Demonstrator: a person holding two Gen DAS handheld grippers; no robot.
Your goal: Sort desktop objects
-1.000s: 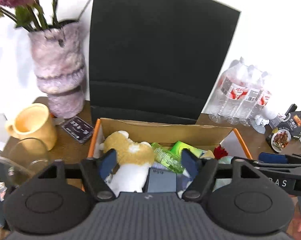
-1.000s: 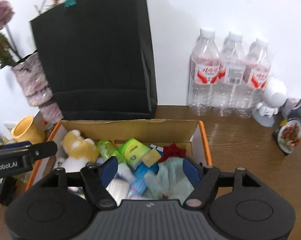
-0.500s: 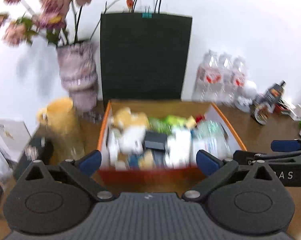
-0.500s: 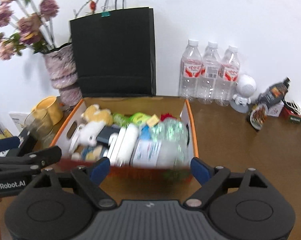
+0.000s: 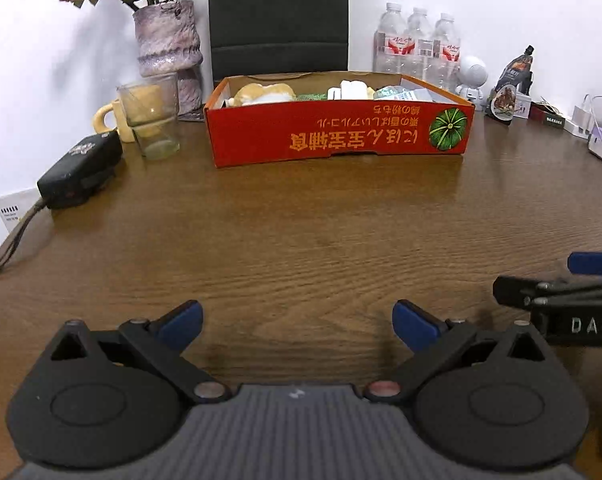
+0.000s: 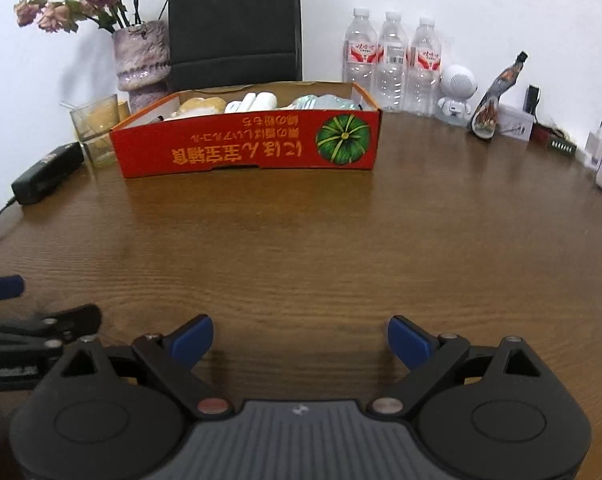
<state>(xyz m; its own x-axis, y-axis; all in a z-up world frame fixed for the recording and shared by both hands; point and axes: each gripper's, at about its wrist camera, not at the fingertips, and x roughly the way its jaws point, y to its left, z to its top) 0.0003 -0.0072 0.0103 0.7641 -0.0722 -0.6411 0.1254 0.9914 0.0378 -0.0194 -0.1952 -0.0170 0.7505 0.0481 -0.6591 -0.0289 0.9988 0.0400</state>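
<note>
The left gripper (image 5: 297, 322) has its jaws spread as wide as they go, nothing between them but bare table (image 5: 301, 224). The right gripper (image 6: 300, 338) is also wide open and empty; its jaws have just been opening further. Both sit well back from the red cardboard box (image 5: 337, 136), over the near part of the table, the right gripper just beside the left.

The box stands toward the far edge, already packed: a plush toy (image 5: 261, 94), white tubes (image 5: 349, 89) and crinkly wrapped things (image 6: 321, 102) lie inside it. Left of the box stand a glass (image 5: 151, 120) and a yellow mug (image 5: 109, 118); behind it a black bag (image 5: 277, 16); to its right, water bottles (image 5: 417, 44).

No loose item shows in front of the box, so sorting looks finished or nearly so. Any next move calls for picking out a stray object beside the box and reaching forward to it, jaws open
</note>
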